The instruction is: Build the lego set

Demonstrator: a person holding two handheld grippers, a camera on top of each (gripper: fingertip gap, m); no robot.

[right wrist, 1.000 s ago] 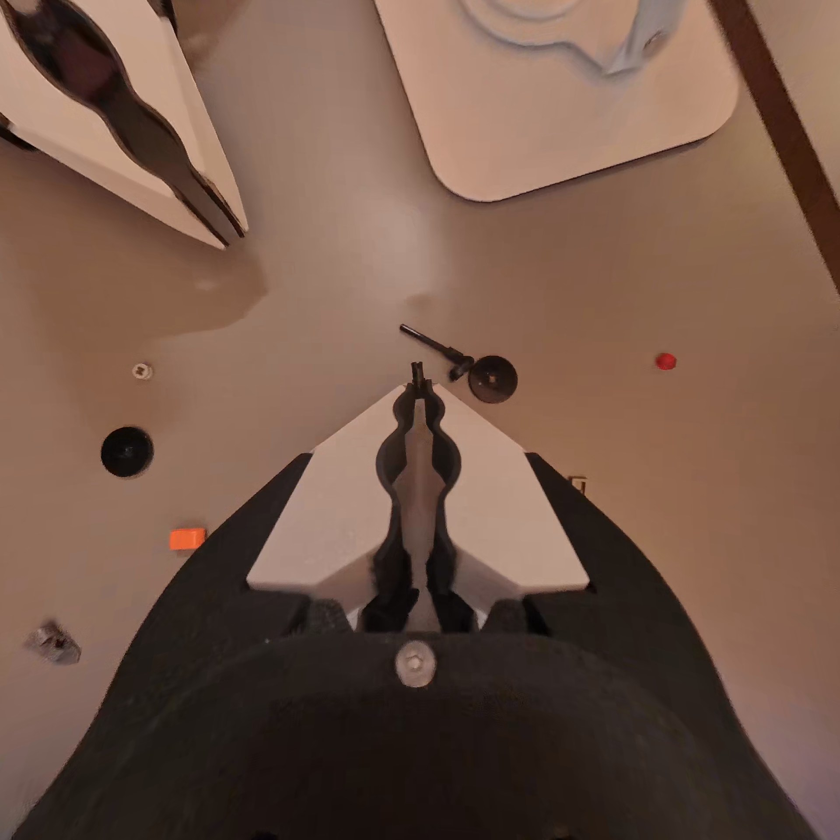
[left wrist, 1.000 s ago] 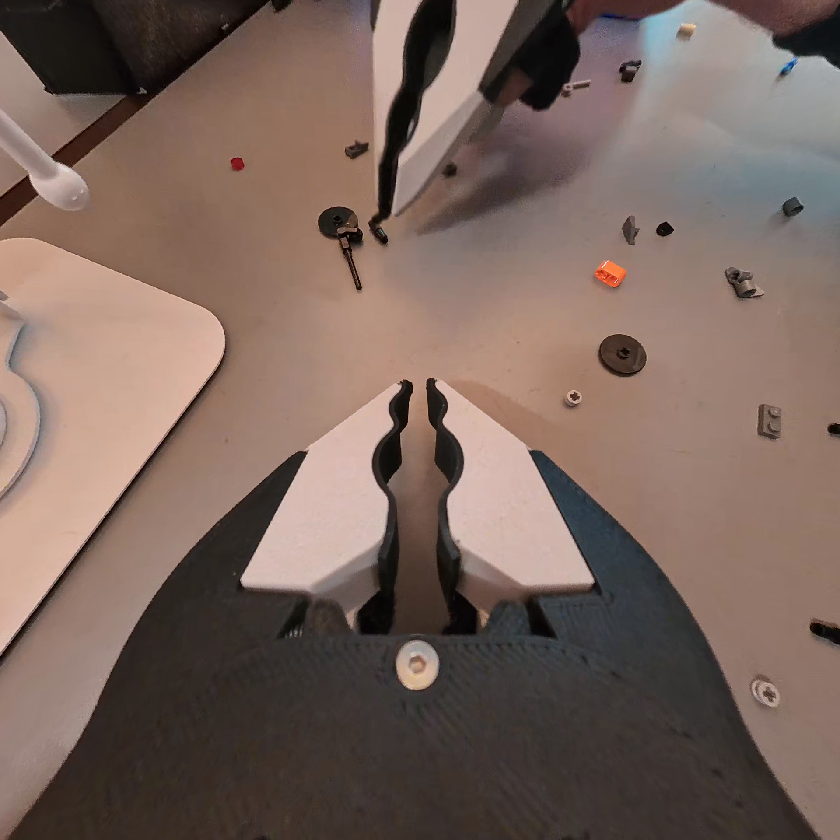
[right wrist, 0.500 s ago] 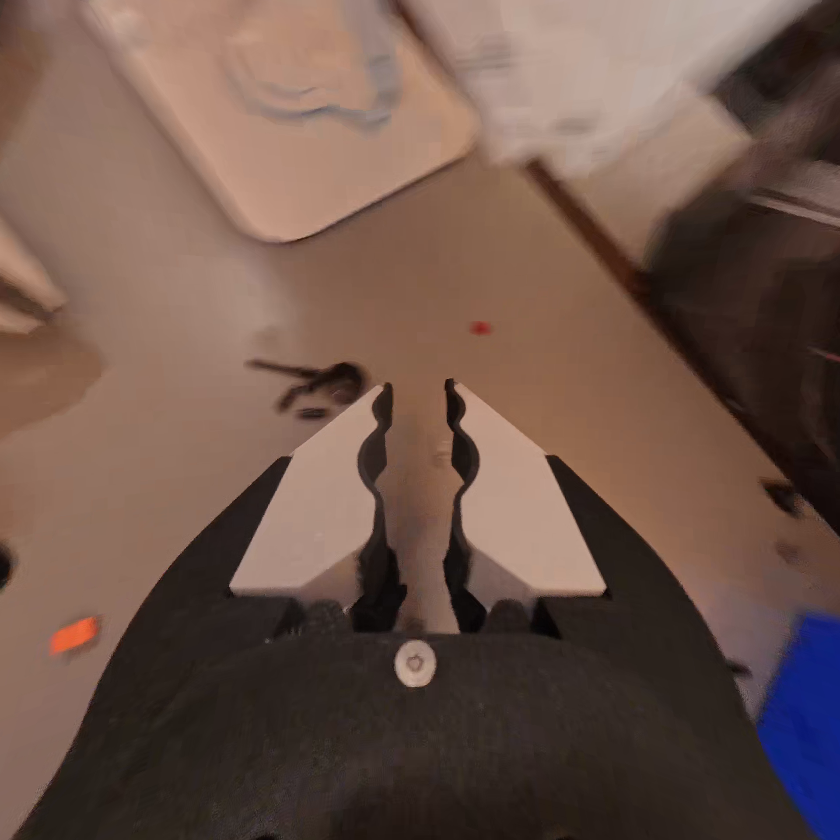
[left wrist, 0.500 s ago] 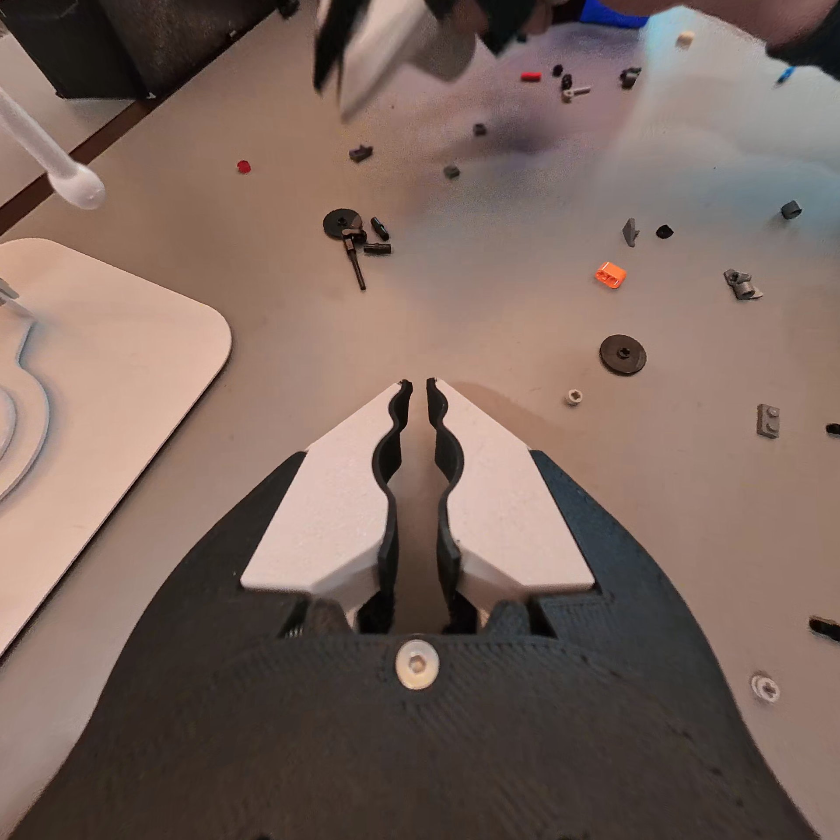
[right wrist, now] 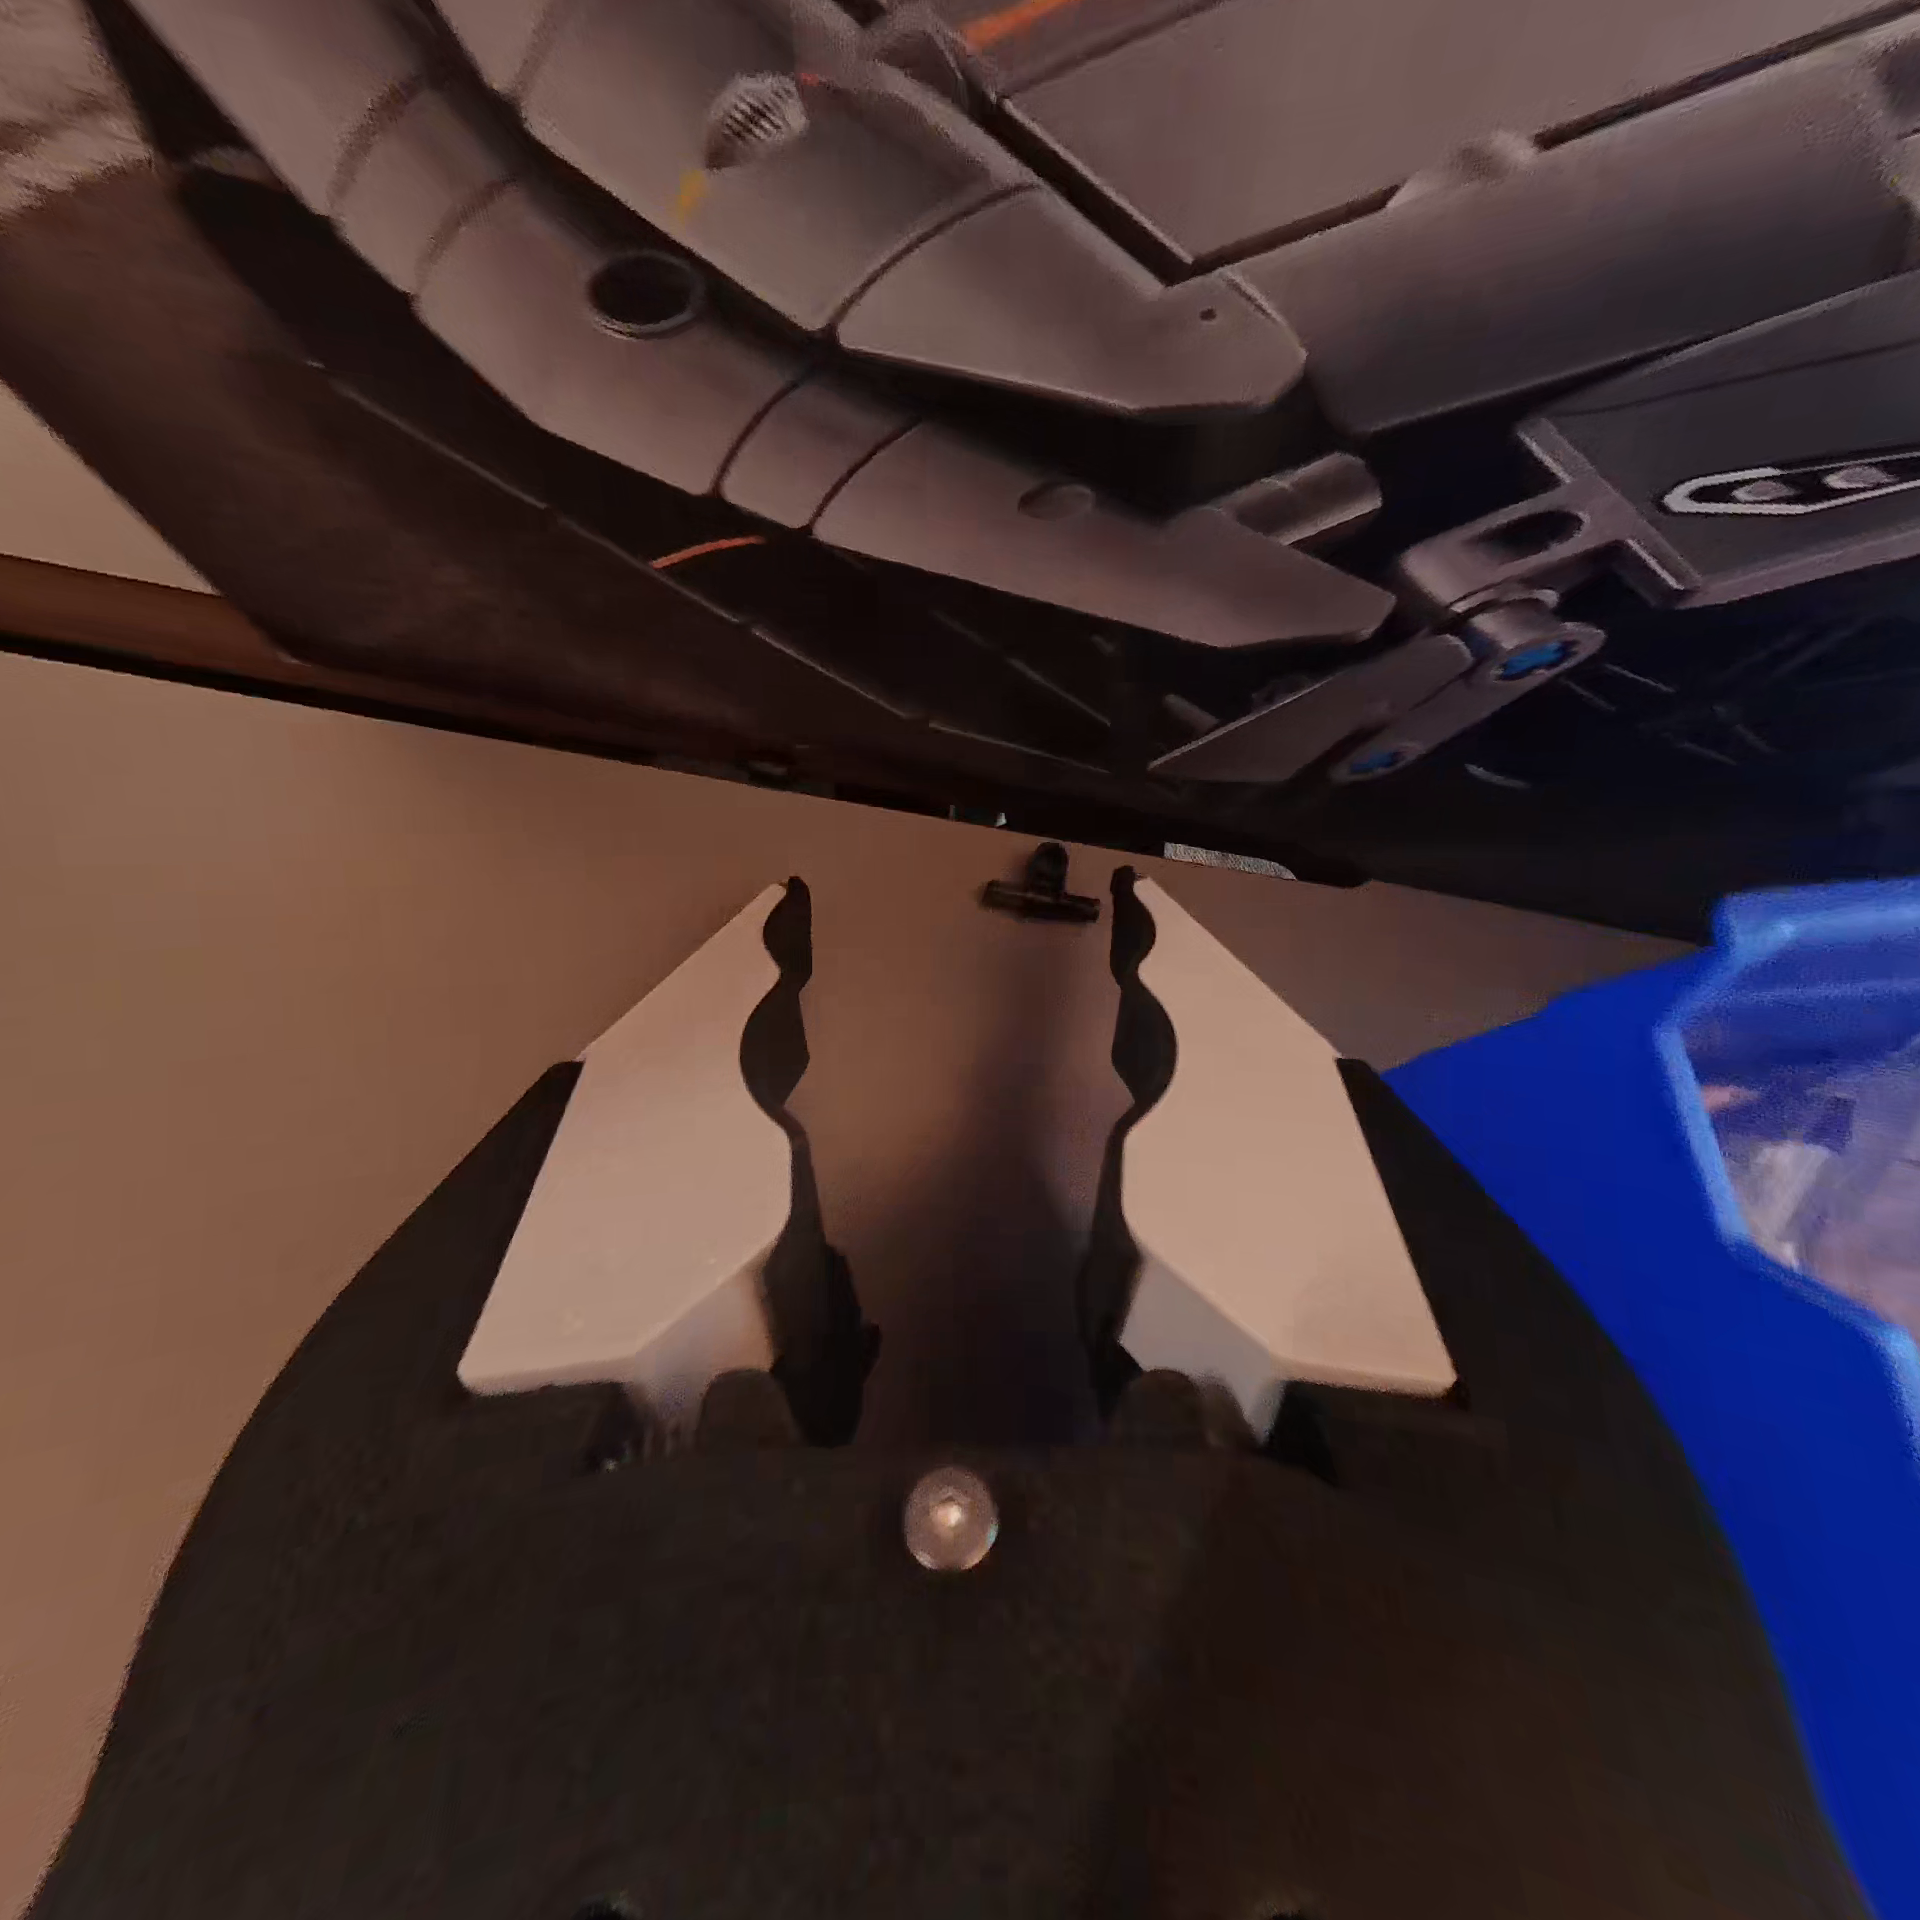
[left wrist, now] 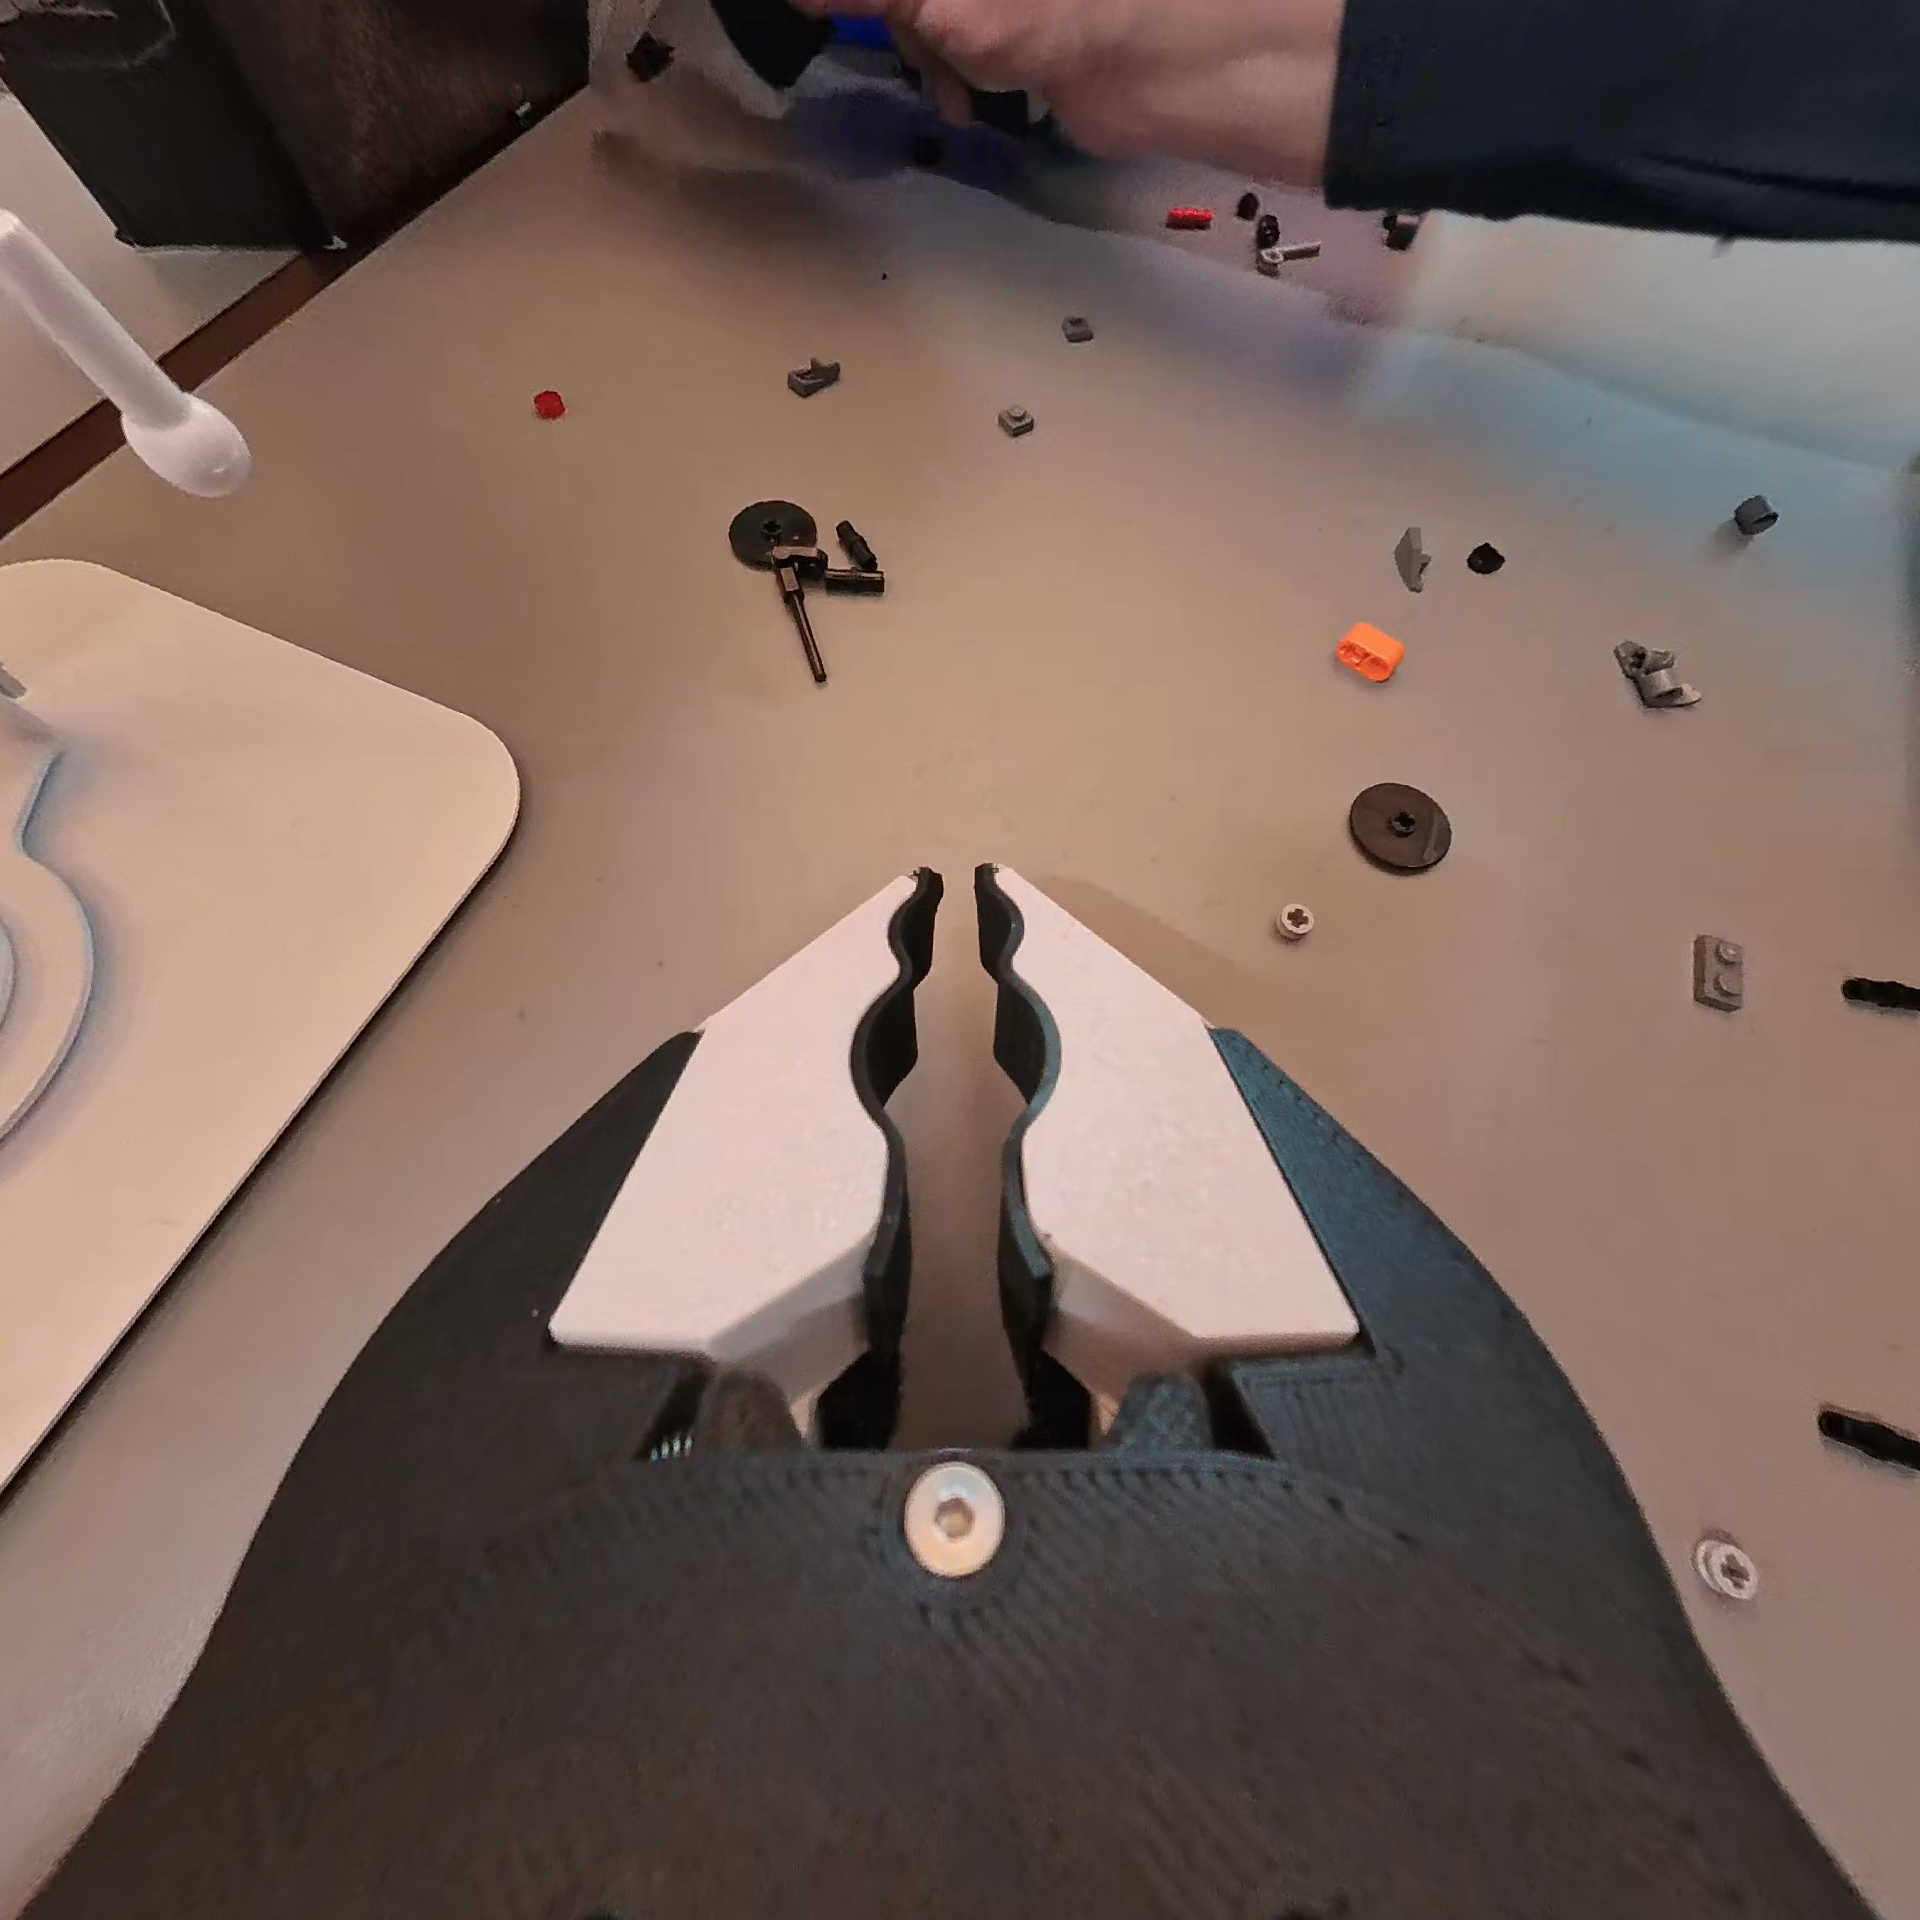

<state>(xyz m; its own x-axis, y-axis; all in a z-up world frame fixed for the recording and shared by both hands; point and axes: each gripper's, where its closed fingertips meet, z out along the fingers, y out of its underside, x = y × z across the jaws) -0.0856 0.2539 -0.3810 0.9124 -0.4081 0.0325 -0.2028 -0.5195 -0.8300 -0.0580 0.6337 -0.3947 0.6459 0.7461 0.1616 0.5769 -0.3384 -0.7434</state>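
Loose lego parts lie scattered on the tan table. A black disc with a thin black axle and two short black pins lies ahead of my left gripper. That gripper hovers low, nearly shut with a narrow gap, and is empty. An orange piece, a second black disc and a grey plate lie to the right. My right gripper is wide open and empty at the table's far edge. A small black T-shaped piece lies just beyond its tips, nearer the right finger.
A white board lies at the left, with a white rod above it. A person's hand and dark sleeve reach across the far edge. In the right wrist view a blue bag lies at the right and dark furniture hangs over the edge. About 40 cm separates my left fingertips from my right. To reach the black disc in a straight line is about 12 cm for my left fingers, about 25 cm for my right.
My right gripper let go of a black pin beside the disc and axle, swung away to the table's far edge and opened wide. My left gripper has not moved.
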